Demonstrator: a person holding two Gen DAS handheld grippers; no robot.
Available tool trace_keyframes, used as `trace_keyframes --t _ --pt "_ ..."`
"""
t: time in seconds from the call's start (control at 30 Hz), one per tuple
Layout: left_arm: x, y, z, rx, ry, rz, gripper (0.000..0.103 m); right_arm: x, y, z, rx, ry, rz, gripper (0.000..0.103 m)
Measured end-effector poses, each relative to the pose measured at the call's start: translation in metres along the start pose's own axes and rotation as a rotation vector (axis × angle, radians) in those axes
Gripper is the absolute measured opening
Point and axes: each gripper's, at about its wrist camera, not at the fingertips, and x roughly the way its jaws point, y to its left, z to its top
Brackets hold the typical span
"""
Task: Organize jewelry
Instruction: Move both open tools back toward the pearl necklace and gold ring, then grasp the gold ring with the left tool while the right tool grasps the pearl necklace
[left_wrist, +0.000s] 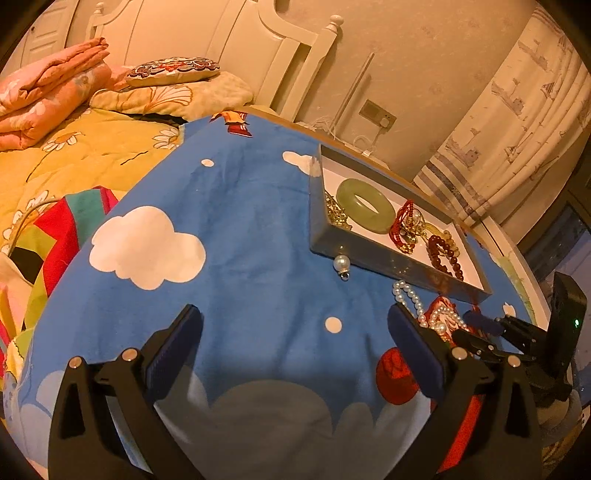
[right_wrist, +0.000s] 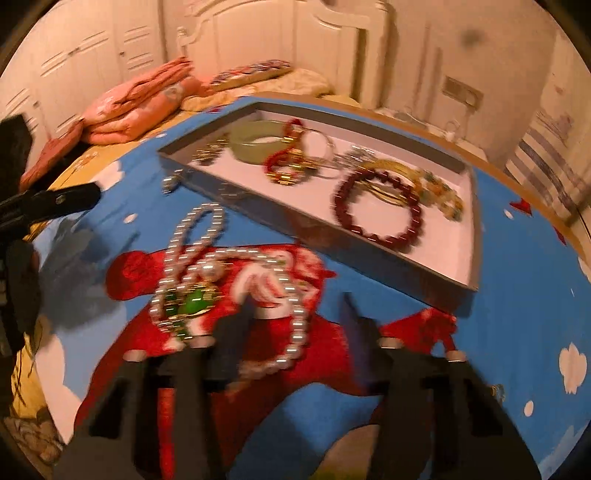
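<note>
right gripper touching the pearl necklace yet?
Cannot tell. In the blurred right wrist view the open right gripper straddles the pearl necklace; finger and beads overlap, but neither contact nor gap shows plainly.

Right view motion-blurred; pearl necklace partly hidden behind left tool finger.

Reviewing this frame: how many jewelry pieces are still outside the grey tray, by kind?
Long white pearl necklace lying on the blue cloud-print cloth: 1
Green-stone gold pendant lying within the necklace's loops: 1
Single pearl drop pendant beside the shallow grey tray: 1
Total: 3. Motion blur in the right wrist view could hide a smaller piece.
</note>
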Motion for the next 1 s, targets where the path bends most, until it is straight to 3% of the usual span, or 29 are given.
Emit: trace_keyframes --t 0.07,0.23,0.3,0.57,0.87,1.0 --pt "0.000 0.000 0.000 -0.001 0.001 -0.001 0.100 -0.001 0.008 0.000 -0.023 -0.003 -0.002 0.010" --pt "0.000 0.000 0.000 -0.001 0.000 -0.001 0.100 -0.009 0.011 0.000 -0.002 -0.044 0.017 0.009" --pt "0.000 0.000 0.000 -0.001 0.001 0.000 0.100 -0.023 0.013 0.001 -0.008 -0.123 0.040 0.009" --pt "0.000 -0.001 0.000 -0.001 0.008 0.003 0.100 -0.073 0.058 0.019 -0.169 -0.367 -0.038 0.009" --pt "0.003 -0.003 0.002 0.002 0.011 0.018 0.100 -0.181 0.014 0.023 -0.033 -0.688 -0.011 0.009" --pt "0.002 -0.009 0.003 0.023 0.013 0.051 0.100 -0.225 -0.005 0.011 -0.006 -0.776 0.029 0.009"
